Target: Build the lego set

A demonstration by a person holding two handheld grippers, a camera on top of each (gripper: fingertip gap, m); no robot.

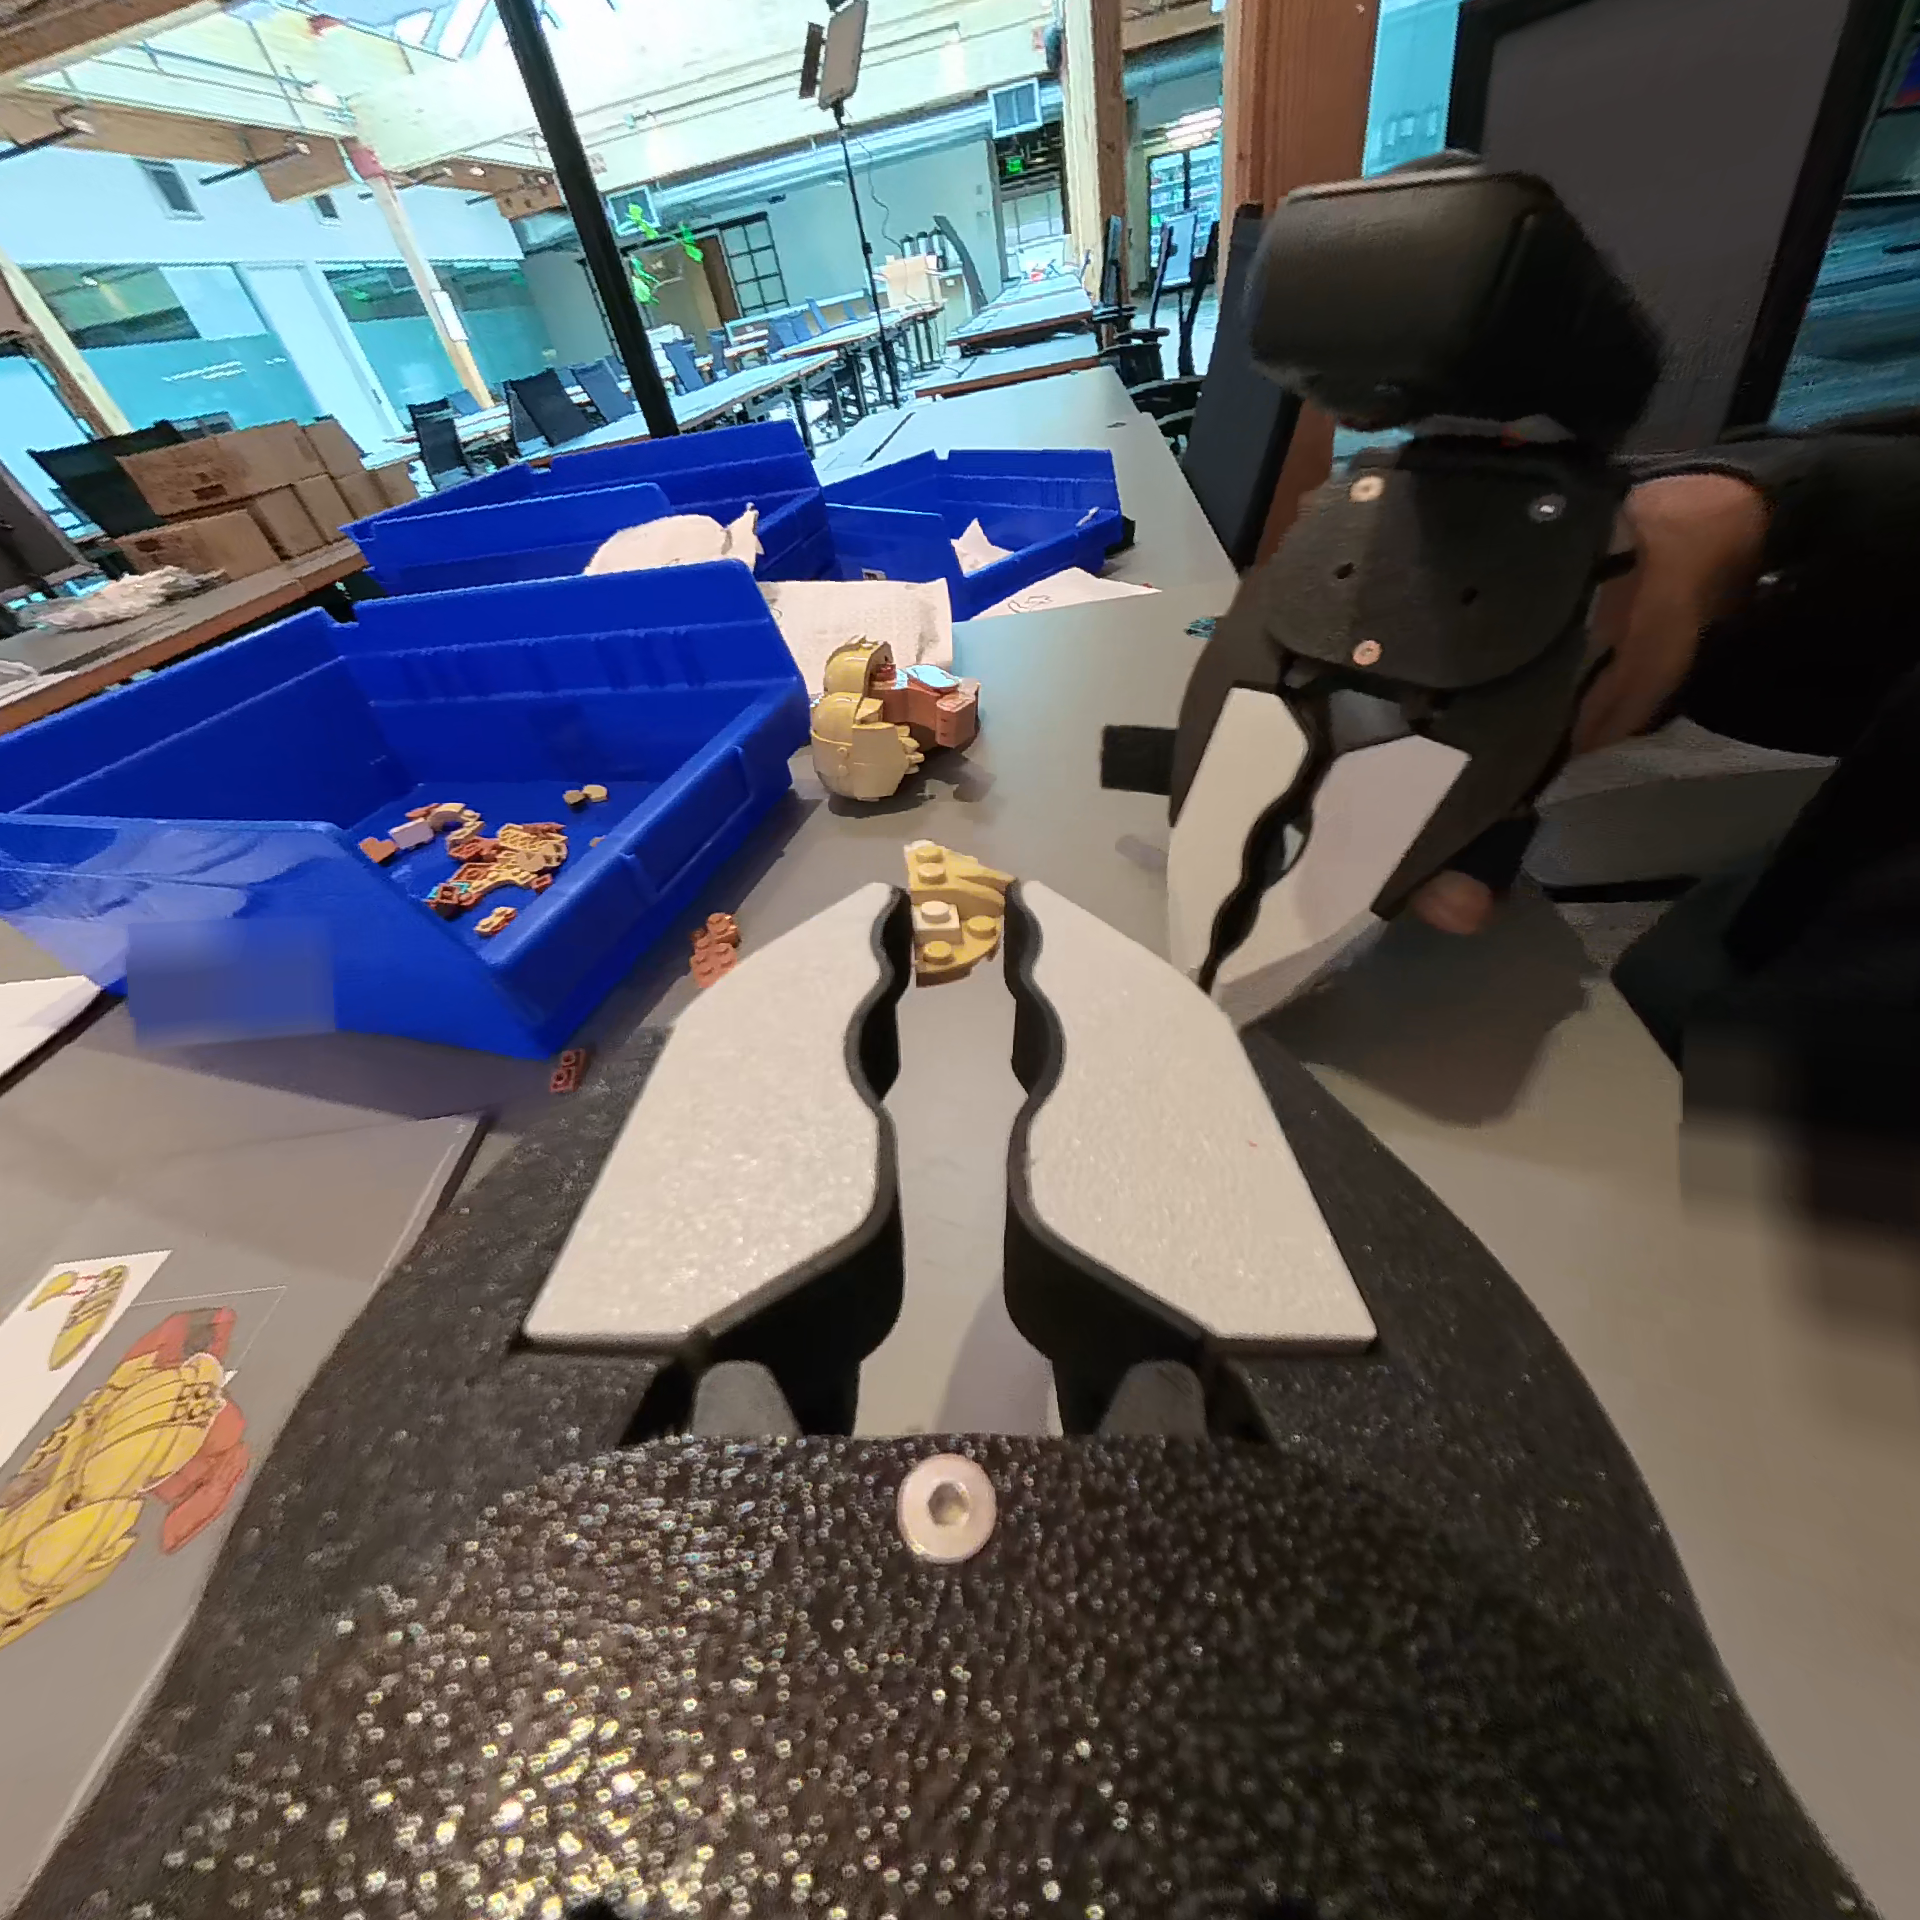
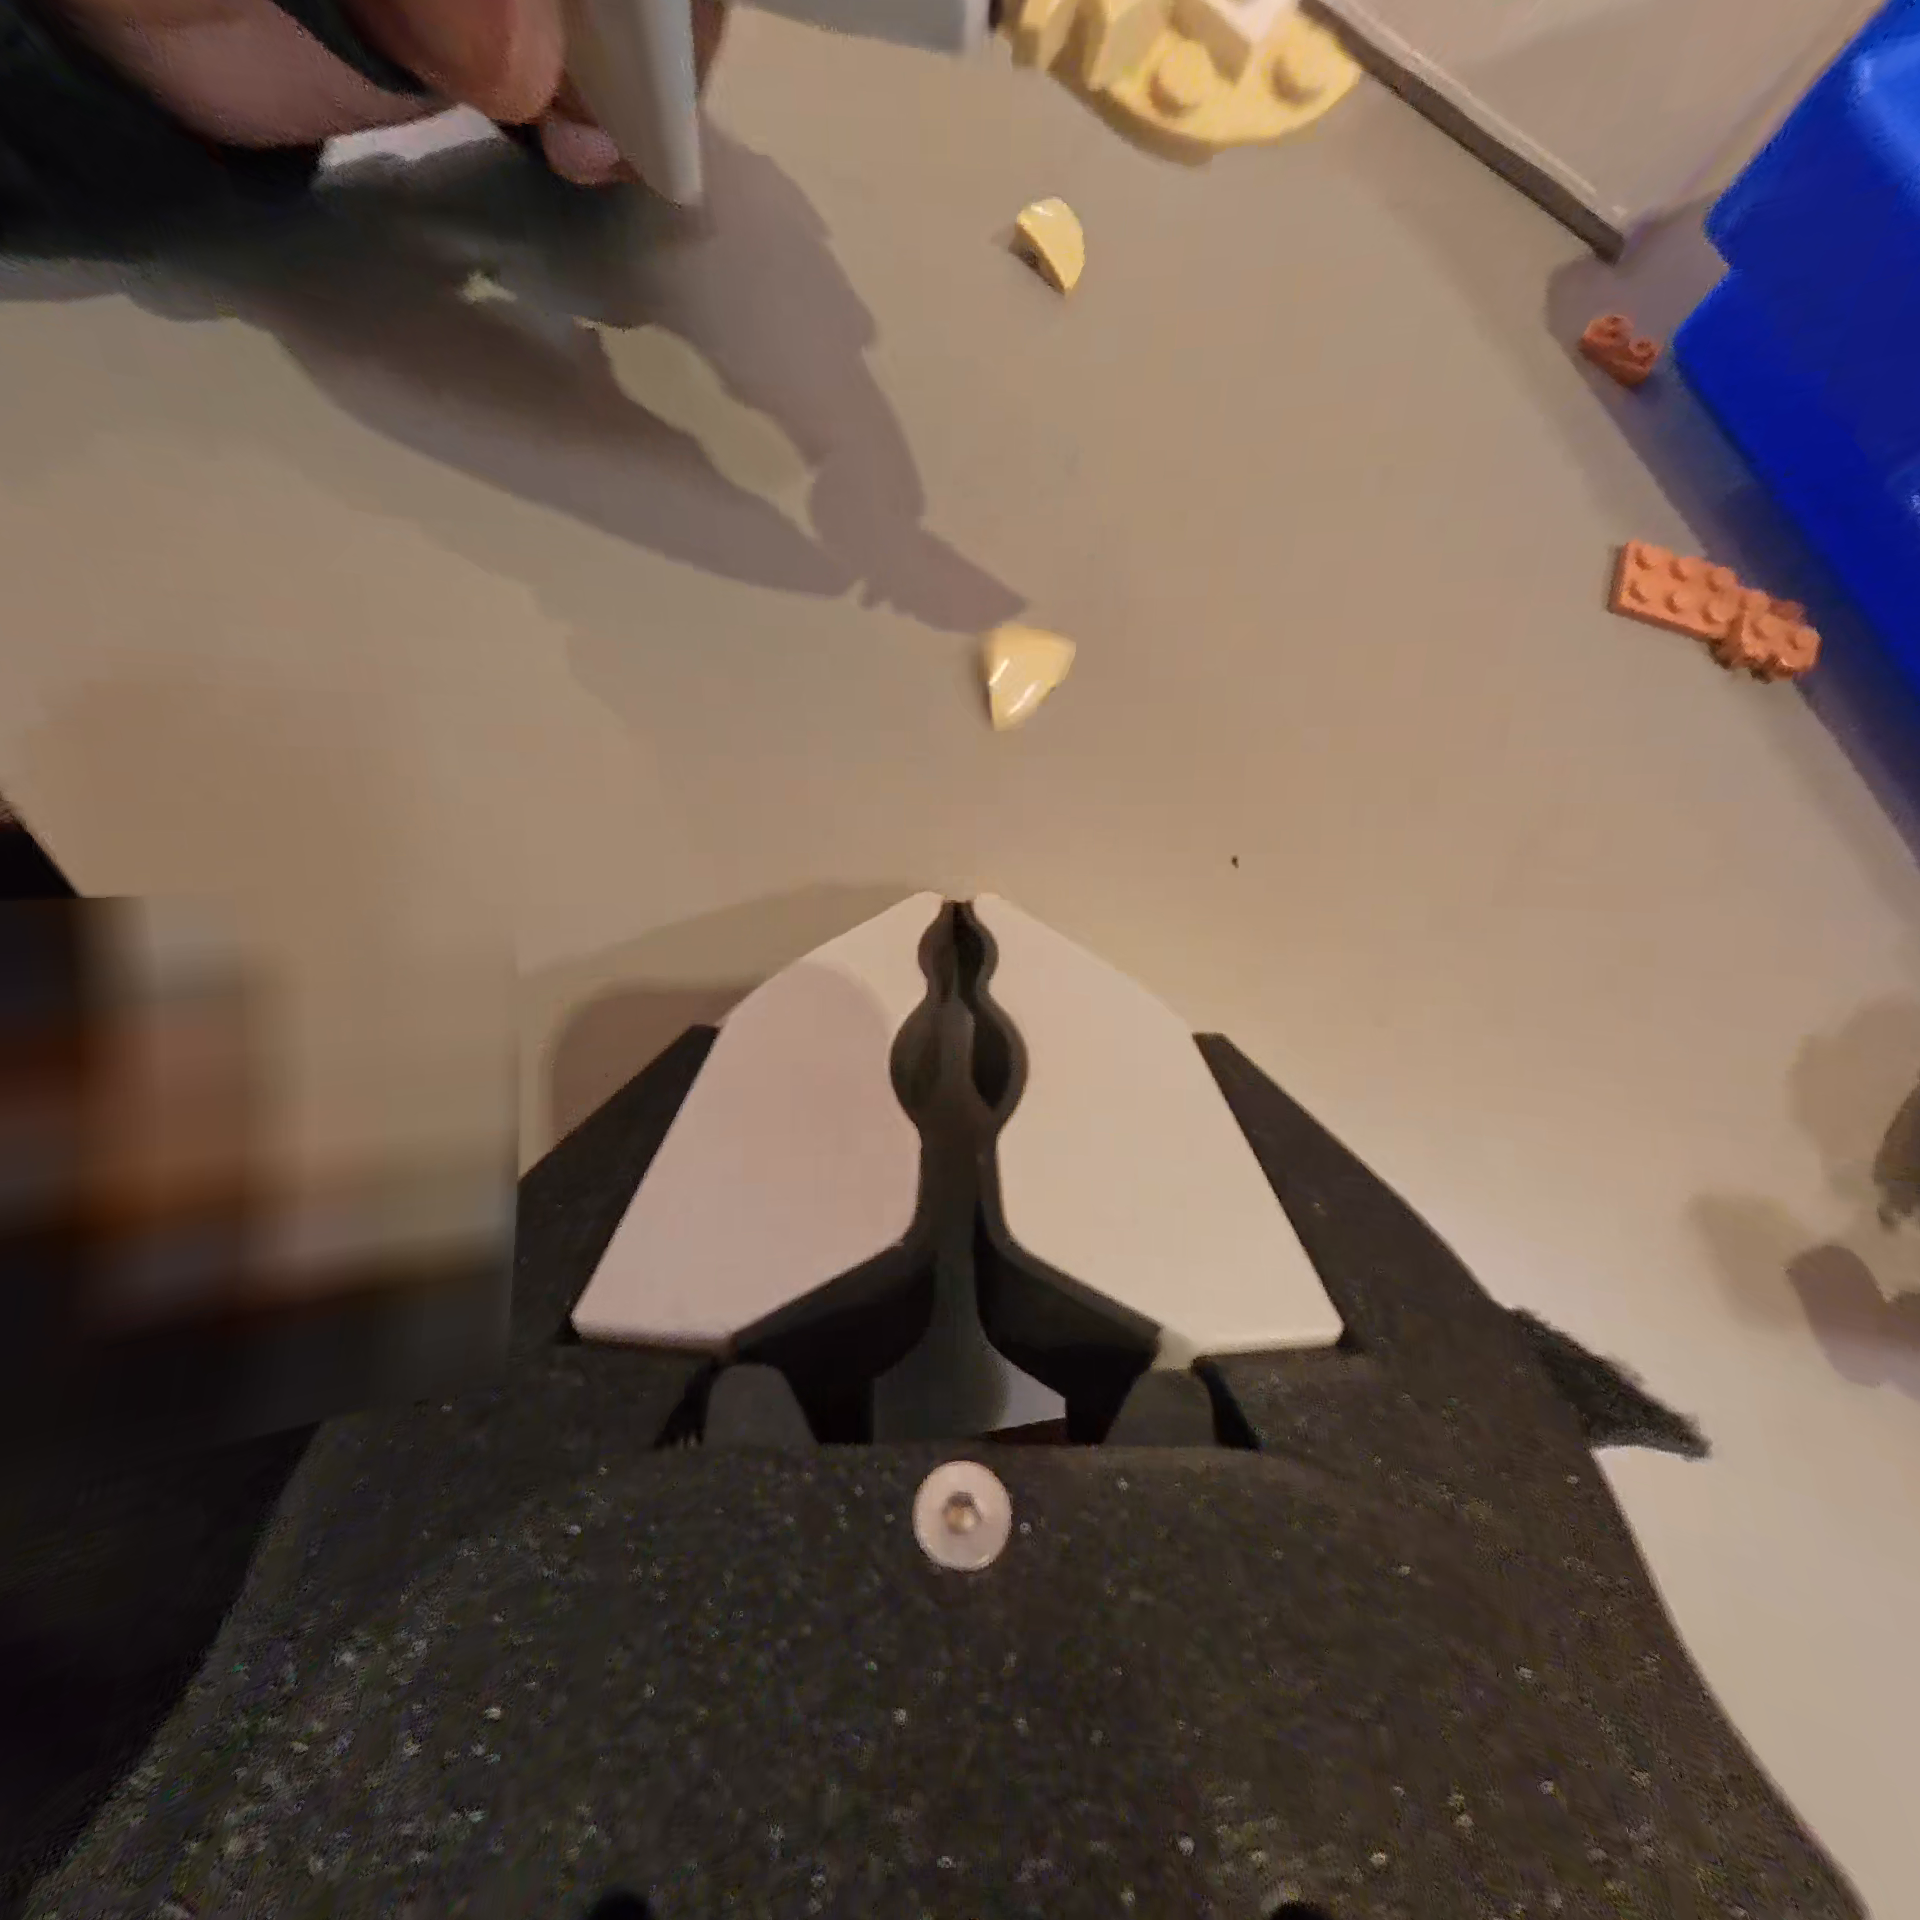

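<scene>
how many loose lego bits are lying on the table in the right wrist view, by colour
Pale yellow curved pieces: 2, one farther off, one nearer the right tool
Orange-brown pieces: 2, a small one and a longer plate, both beside the blue bin
Total: 4
The tan part-built piece at the top edge is not counted.

stacked cardboard boxes (image 1: 249, 488), distant desks (image 1: 790, 374)

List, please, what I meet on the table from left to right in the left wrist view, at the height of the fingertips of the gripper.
Blue bin → small brown brick cluster → tan lego piece between the fingertips of the left gripper → right gripper.
</scene>
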